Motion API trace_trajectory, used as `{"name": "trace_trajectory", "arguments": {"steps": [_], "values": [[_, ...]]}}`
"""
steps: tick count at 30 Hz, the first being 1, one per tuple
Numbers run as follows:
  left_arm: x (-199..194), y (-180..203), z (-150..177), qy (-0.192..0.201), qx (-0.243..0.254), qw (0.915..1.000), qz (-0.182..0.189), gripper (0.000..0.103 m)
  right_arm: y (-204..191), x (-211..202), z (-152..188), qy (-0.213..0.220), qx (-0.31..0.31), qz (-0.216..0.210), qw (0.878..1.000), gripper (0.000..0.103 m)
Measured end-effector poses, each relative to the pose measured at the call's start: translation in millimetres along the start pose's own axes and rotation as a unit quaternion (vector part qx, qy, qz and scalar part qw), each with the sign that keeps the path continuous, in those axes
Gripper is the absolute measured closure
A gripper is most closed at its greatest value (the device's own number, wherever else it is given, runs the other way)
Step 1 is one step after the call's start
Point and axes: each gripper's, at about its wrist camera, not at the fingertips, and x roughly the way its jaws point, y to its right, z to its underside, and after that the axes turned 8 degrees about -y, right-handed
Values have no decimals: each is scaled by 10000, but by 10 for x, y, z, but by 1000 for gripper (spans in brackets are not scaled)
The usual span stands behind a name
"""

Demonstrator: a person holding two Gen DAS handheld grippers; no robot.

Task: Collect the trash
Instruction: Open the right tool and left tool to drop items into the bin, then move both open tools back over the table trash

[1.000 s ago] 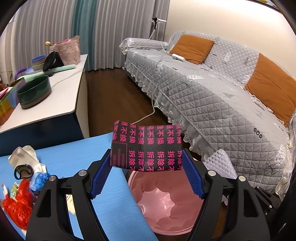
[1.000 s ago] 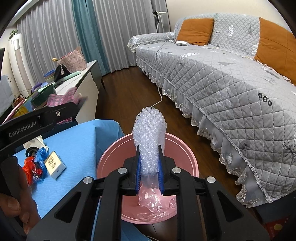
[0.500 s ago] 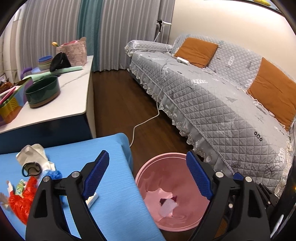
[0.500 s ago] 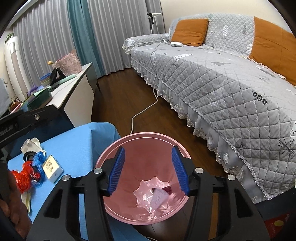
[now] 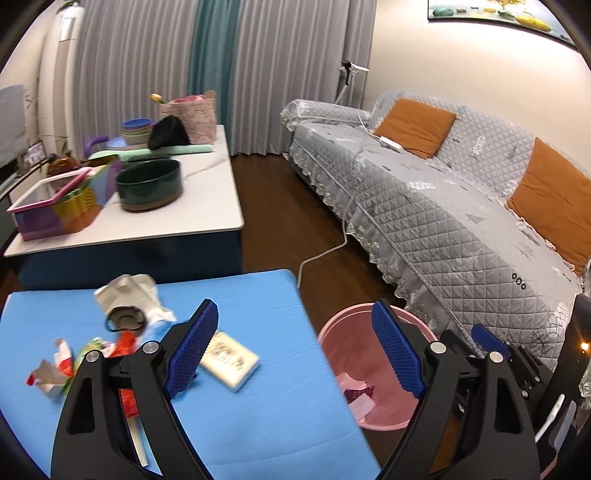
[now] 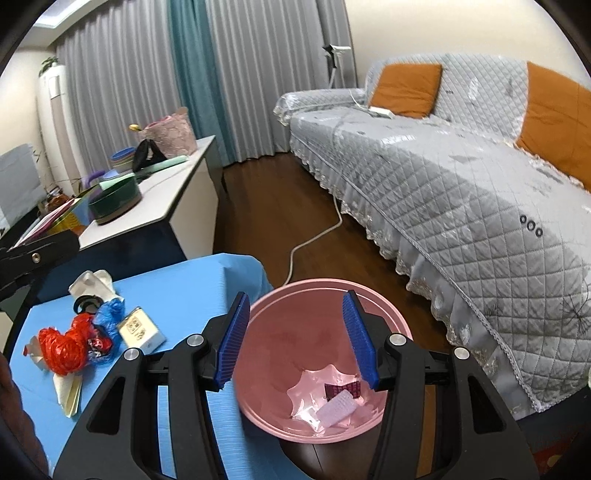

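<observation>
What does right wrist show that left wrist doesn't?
Right wrist only: the bubble wrap piece at the bottom of the pink bin, and the open, empty right gripper above it.
Left wrist only: the open, empty left gripper and a wall picture.
Both: bin, black-and-pink wrapper, trash pile on the blue table, sofa.

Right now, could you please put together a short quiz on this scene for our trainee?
1. True or false: the left hand-held gripper is holding a piece of trash.
2. What lies at the bottom of the pink bin: A) a red bag, B) a bubble-wrap piece and a dark patterned packet, C) nothing?
3. Fill in: the small white box lies on the ____ table.

Key: 1. False, its jaws are open and empty. 2. B, the bubble-wrap piece and packet. 3. Blue.
</observation>
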Motion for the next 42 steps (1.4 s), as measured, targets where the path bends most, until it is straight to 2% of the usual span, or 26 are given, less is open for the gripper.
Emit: {"name": "trace_trajectory", "arguments": {"steps": [8,17,21,26,29,33,37,42], "values": [[-330,-467,176,158,-238,9992,-267,21,-307,-230,29,283,-120,-338,9990,54],[-543,-1210,307,249,-627,9955,-665,21,-665,-338,62,290,-282,-592,9974,57],[-528,-1447,413,280,-827,9926,-848,21,-820,-315,124,281,-492,-637,9964,57],[-304,-1602,727,135,-845,9903,-1091,21,-992,-142,250,143,-783,-645,9947,57],[-191,-1752,831,15,-1048,9878,-1151,21,-1073,-5,318,29,-909,-639,9938,56],[-34,-1895,879,-128,-1223,9857,-1153,20,-1183,193,342,-127,-1023,-634,9926,44],[128,-1900,901,-293,-1133,9870,-1097,20,-1323,370,357,-253,-1116,-680,9911,31],[255,-1874,914,-374,-975,9877,-1162,20,-1509,636,393,-466,-1250,-776,9880,21]]}}
